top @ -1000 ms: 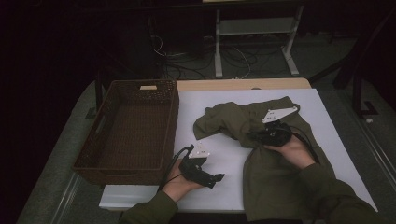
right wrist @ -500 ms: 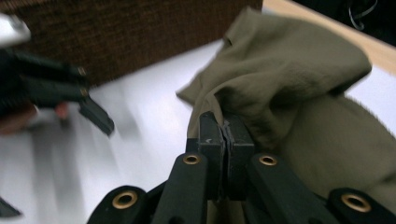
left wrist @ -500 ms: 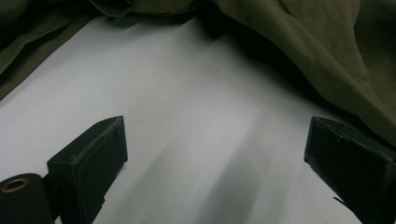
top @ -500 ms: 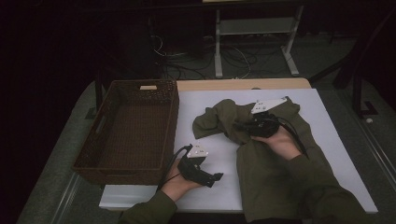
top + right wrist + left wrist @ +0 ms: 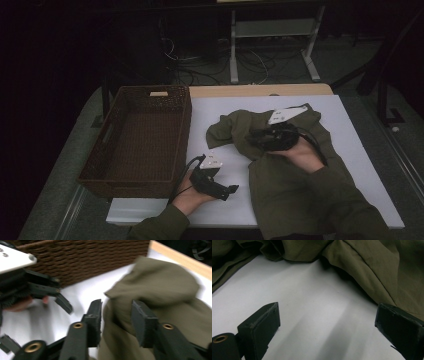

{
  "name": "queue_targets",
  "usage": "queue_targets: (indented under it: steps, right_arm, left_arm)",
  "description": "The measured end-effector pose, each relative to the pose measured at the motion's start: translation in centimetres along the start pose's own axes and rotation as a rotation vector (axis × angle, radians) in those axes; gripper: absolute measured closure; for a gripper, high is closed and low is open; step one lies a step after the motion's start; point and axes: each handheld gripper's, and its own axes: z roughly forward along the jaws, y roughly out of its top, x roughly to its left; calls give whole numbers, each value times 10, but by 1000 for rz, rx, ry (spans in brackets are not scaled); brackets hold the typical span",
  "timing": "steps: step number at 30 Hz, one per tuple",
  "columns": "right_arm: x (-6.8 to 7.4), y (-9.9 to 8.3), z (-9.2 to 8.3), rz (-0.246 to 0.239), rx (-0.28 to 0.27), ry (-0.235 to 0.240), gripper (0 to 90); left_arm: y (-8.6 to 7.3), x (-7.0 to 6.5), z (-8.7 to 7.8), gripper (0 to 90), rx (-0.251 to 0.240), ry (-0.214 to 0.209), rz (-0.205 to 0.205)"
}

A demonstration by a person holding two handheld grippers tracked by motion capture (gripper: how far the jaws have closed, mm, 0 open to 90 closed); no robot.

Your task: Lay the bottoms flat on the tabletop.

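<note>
Much of the olive garment (image 5: 280, 175) hides under the right gripper (image 5: 260, 137), whose jaws have just been opening astride a fold. At eight o'clock, the left gripper (image 5: 231, 190) gapes wide over bare white tabletop (image 5: 235, 165).

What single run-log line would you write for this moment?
left gripper: open, over white table | right gripper: fingers just opened, olive garment fold between, unpressed | wicker basket: left of garment

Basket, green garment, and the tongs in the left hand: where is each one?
Basket (image 5: 176, 107), high view, on its right woven wall.
Garment (image 5: 290, 185), high view, on the flat cloth below the right hand.
Left tongs (image 5: 223, 189), high view, between the two black tips, over the white tabletop.
</note>
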Motion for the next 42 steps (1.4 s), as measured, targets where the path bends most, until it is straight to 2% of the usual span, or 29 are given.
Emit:
queue_targets:
  steps: [6, 9, 17, 22, 30, 33, 36, 38, 40, 42]
  right_arm:
    - [-15, -29, -30, 43, 58, -67, 525]
    - [-22, -46, -45, 48, 104, -131, 502]
    - [-54, -94, -87, 177, 161, -277, 469]
    - [-61, -113, -101, 208, 209, -322, 455]
    - [-66, -134, -123, 252, 232, -408, 421]
    - [-69, -142, -128, 272, 250, -440, 398]
    - [-71, -147, -129, 291, 270, -453, 388]
    - [-72, -149, -126, 290, 290, -458, 418]
    - [-73, -152, -123, 294, 324, -439, 533]
    - [-73, -152, -122, 281, 335, -436, 654]
  left_arm:
    - [0, 0, -1, 59, 0, 1, 0]
    - [0, -1, 0, 59, 0, 1, 2]
    - [0, -2, 1, 61, 7, -1, 4]
    - [0, -1, 1, 61, 7, 1, 2]
    - [0, -1, 1, 61, 7, 2, 2]
    - [0, -1, 1, 61, 7, 4, 2]
    - [1, -1, 2, 61, 9, 3, 3]
    - [1, -1, 2, 62, 8, 2, 3]
    - [1, -1, 2, 61, 13, 2, 8]
    - [1, -1, 2, 61, 10, 2, 5]
